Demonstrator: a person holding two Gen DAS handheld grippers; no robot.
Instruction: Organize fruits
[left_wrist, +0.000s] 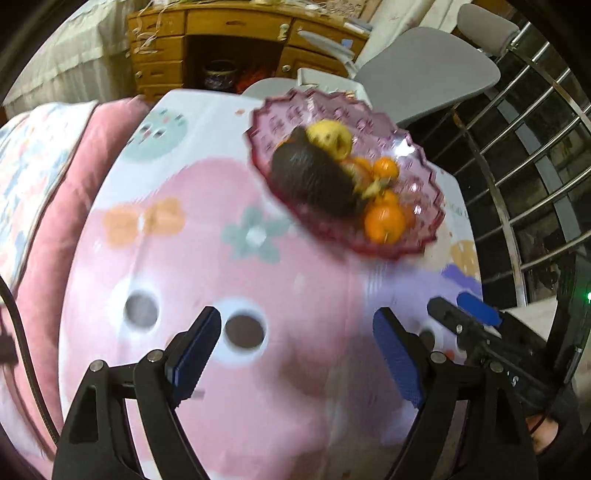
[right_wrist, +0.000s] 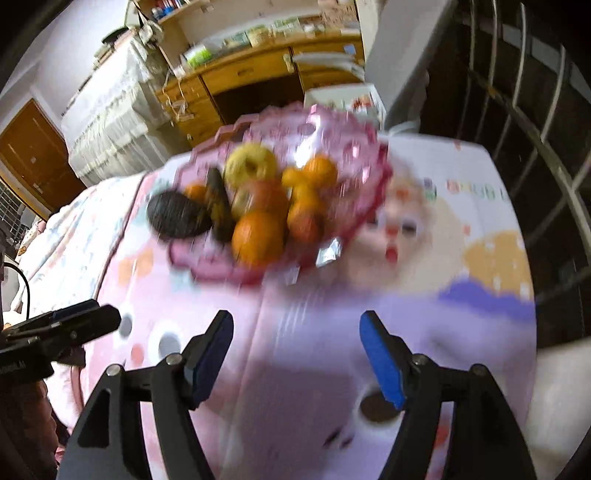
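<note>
No readable text — too blurred.

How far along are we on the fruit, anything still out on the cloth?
Looks mostly done: the yellow apple, oranges and dark avocados all sit in the pink bowl. Nothing is in hand: the left gripper and right gripper are both open and empty. No loose fruit shows on the tablecloth, though the views are blurred.

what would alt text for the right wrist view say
A pink fruit bowl sits on a pastel patterned tablecloth, holding oranges, a yellow apple and dark avocados, all blurred. The right gripper hangs open and empty in front of it, with the left gripper at the left edge and a wooden desk behind.
</note>
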